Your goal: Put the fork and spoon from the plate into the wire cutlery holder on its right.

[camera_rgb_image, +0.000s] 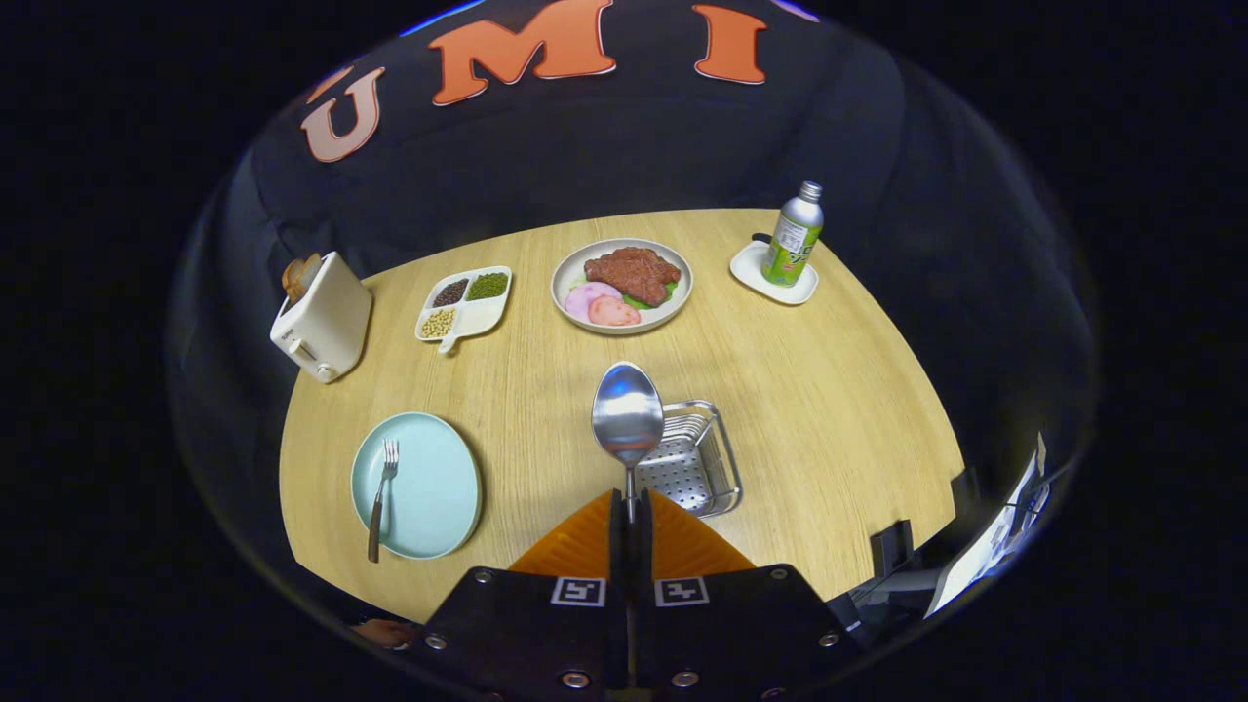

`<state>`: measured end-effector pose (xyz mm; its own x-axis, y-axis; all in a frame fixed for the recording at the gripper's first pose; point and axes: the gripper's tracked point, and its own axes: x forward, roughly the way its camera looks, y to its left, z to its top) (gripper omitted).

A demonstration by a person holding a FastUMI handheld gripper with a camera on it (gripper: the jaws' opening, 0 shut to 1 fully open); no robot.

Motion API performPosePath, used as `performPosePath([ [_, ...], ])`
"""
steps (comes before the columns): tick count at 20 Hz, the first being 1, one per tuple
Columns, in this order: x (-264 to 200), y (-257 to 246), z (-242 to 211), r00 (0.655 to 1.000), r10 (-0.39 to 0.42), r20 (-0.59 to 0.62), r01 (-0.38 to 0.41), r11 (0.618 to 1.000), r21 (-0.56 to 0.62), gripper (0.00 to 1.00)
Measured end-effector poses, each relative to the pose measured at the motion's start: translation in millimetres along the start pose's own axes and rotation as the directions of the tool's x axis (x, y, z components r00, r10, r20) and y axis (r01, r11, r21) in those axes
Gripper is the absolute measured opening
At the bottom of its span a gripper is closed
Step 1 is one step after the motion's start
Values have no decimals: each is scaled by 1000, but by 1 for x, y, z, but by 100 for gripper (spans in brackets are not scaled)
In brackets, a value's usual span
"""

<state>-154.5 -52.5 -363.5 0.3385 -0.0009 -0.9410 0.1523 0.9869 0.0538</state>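
My gripper [630,507] is shut on the handle of a metal spoon [627,414], whose bowl sticks out ahead of the fingertips, held up above the table. Just beyond and to the right of the fingers sits the wire cutlery holder [694,458], partly hidden behind the spoon's bowl. To the left lies the pale blue plate [429,485] with a fork [381,494] resting on its left side, tines pointing away from me.
On the round wooden table [829,390] further back stand a white toaster [321,316], a divided dish of beans [465,303], a plate of meat [622,285] and a can on a white coaster [792,237]. Dark clamps sit at the table's near right edge.
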Motion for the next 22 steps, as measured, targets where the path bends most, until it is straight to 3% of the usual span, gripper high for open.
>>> performPosePath([
  [9, 24, -37, -26, 994, -34, -106, 27, 998, -64, 4],
  [17, 31, -38, 1, 997, 23, -78, -31, 994, -104, 8],
  [22, 26, -39, 36, 998, 54, 26, -50, 989, -137, 8],
])
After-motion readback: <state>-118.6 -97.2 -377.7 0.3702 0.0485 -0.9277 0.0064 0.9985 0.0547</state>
